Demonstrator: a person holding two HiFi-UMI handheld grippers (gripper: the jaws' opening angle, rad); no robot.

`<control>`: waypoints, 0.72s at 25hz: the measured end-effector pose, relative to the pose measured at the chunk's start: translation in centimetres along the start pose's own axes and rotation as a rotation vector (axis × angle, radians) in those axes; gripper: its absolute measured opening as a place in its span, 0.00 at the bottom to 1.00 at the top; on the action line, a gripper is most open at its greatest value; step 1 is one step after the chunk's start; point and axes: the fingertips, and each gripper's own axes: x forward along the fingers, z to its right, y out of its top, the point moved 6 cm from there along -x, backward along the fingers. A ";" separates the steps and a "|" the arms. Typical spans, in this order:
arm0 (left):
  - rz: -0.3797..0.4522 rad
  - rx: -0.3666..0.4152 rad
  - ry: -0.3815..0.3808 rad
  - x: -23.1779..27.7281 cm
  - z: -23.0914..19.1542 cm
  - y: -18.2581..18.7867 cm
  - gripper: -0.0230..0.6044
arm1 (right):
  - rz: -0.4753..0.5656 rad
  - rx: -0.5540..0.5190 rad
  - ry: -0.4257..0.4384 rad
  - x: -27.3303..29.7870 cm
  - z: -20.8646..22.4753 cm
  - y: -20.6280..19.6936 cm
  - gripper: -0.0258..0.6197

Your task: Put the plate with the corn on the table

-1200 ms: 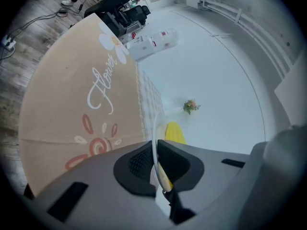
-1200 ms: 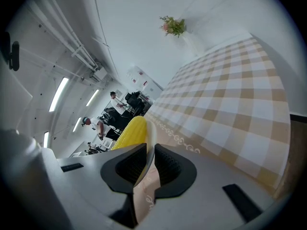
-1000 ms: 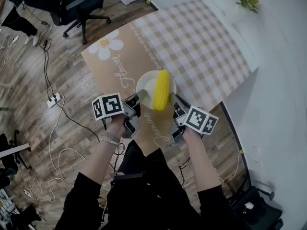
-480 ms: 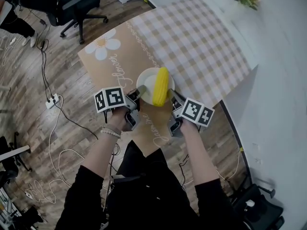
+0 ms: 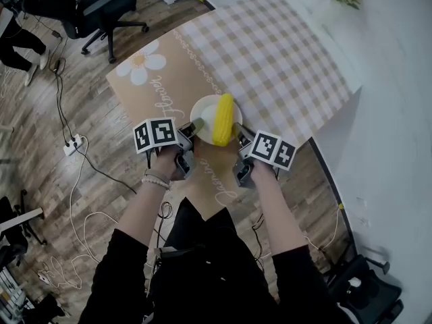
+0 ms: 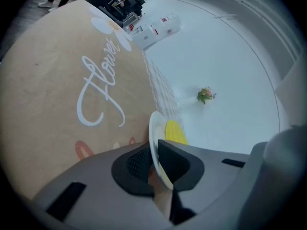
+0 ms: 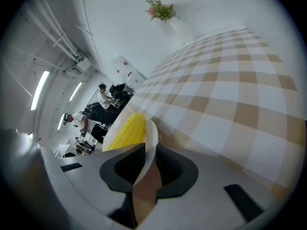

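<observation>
The plate [image 5: 202, 113] is smooth, glossy and white; ceramic or plastic, it cannot be told which. The corn [image 5: 223, 119] has a bumpy, faintly shiny yellow surface. The cloth [image 5: 283, 52] looks matt, printed and checked. The floor [image 5: 40, 113] is wood-look planking with a low sheen. The left gripper [image 6: 156, 153] has a matt grey plastic shell and black ribbed pads [image 6: 137, 164].

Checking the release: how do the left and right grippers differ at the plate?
The left gripper is clamped tight on the plate's rim; the right gripper is opening its jaws, with the rim between them. Left sits at the plate's left edge, right at its right. Both flank the corn.
</observation>
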 end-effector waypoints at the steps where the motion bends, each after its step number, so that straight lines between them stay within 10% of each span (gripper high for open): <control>1: -0.001 -0.006 0.005 0.1 -0.1 0.0 0.08 | -0.008 0.000 -0.008 0.1 0.0 0.0 0.19; 18: -0.014 -0.047 0.041 0.1 -0.5 0.1 0.08 | -0.124 -0.119 -0.037 0.0 0.2 -0.4 0.22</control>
